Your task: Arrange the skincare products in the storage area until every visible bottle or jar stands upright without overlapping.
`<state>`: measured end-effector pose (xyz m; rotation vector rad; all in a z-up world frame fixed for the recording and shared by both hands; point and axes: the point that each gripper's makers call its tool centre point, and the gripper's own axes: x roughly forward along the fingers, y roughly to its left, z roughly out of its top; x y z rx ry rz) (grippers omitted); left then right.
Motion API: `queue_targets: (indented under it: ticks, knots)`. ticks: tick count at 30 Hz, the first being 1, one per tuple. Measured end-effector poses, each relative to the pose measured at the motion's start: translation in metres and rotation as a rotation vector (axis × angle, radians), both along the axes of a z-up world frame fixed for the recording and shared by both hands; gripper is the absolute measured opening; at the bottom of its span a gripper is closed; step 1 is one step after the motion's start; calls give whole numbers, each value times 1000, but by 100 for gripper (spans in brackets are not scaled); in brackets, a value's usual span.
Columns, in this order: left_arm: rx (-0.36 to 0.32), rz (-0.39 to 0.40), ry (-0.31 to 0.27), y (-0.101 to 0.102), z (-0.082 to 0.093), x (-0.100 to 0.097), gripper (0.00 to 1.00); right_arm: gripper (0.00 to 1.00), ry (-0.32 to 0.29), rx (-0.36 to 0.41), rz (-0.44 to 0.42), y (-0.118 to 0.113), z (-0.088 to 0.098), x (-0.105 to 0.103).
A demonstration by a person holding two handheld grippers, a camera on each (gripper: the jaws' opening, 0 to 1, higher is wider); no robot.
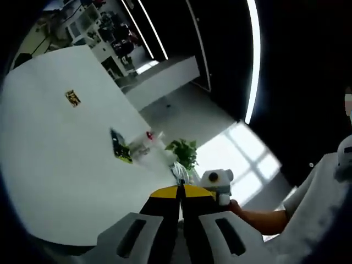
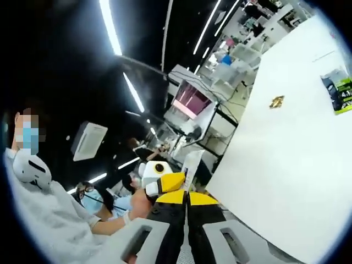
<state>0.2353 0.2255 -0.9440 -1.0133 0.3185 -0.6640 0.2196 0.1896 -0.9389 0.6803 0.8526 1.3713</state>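
Above the white surface [image 1: 60, 165] we hold both grippers, left [image 1: 180, 193] and right [image 2: 187, 197], closed and empty; the distant bottles [image 1: 144, 144] could topple under a tilted approach.

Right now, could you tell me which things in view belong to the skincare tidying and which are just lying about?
Belong to the job: clear bottles, blurred, one with a red cap; white table they sit on.
Just lying about: green-and-black packet; small gold item; leafy plant.
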Motion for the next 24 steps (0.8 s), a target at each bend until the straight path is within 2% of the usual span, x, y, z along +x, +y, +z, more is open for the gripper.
queue_targets:
  ticks: [2,4,8,10,12,14,16,19,21,22,23,24]
  knots:
    - [-12,2,10,0,-1,1,0,0,8,-9,-7,0,-1,1]
    - [-37,-2,28,0,-1,2,0,0,42,-15,-14,1,-1,1]
    - [-40,2,22,0,1,3,0,0,9,-21,-18,0,3,2]
    - [-30,11,40,-1,-3,4,0,0,36,-27,-12,0,-2,5]
    - [-13,23,43,-1,-5,6,0,0,-15,-63,0,0,-7,9]
    - [6,38,38,0,-5,10,0,0,-8,-51,17,1,-2,15]
    - [33,45,46,2,-9,12,0,0,-32,-69,20,0,-1,22]
    - [82,106,-13,11,-5,18,6,0,-54,-81,43,-2,3,34]
    - [102,121,-28,13,-3,20,12,0,-68,-105,58,-6,2,44]
    - [180,145,-97,15,-1,22,12,0,-66,-112,56,-6,2,51]
    - [236,139,-138,13,1,20,10,0,-67,-118,57,-7,4,57]
    - [255,150,-154,12,2,21,7,0,-72,-124,59,-7,6,62]
